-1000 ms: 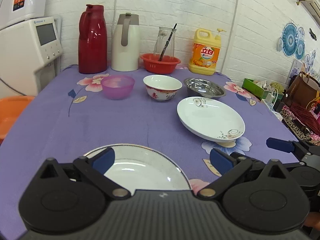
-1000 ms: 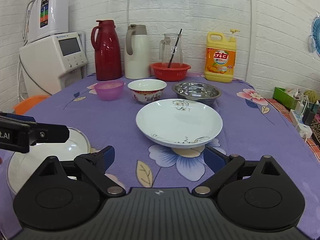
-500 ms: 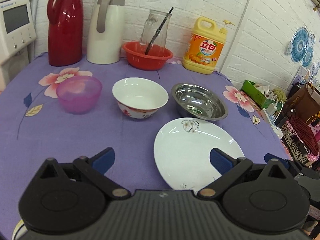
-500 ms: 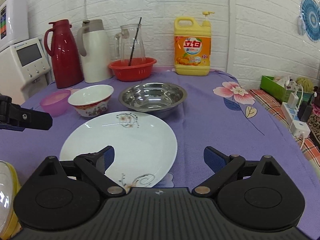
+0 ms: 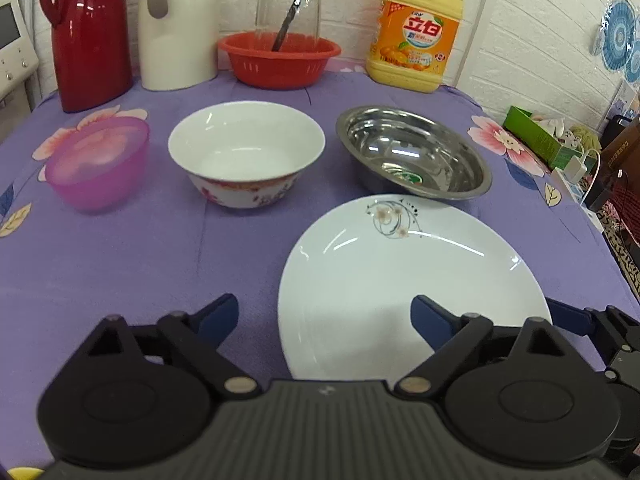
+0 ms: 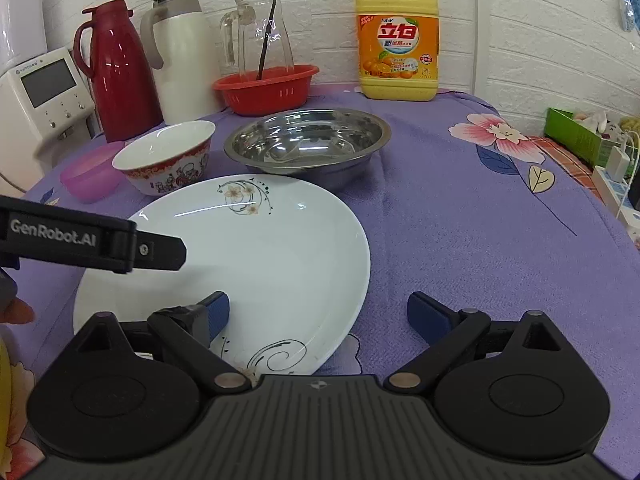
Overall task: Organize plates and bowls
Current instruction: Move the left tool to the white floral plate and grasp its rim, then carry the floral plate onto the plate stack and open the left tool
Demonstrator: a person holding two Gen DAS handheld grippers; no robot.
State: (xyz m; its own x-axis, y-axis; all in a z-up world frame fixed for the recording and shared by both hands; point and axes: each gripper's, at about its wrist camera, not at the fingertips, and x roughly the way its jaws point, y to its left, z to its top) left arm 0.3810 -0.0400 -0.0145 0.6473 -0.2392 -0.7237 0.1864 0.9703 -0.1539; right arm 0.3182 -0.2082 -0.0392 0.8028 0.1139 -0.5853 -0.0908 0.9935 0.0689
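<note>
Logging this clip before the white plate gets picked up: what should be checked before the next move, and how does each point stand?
1. Left gripper open: ok.
2. Right gripper open: ok.
3. White plate empty: ok.
4. Plate rim between right gripper's fingers: ok, one finger over the plate, the other over the tablecloth.
5. Plate apart from steel bowl: cannot tell, edges overlap in view.
6. Plate flat: cannot tell.

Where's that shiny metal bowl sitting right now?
The metal bowl sits mid-table in both views, just behind the white plate, right of the painted china bowl and in front of the red basket.
</note>
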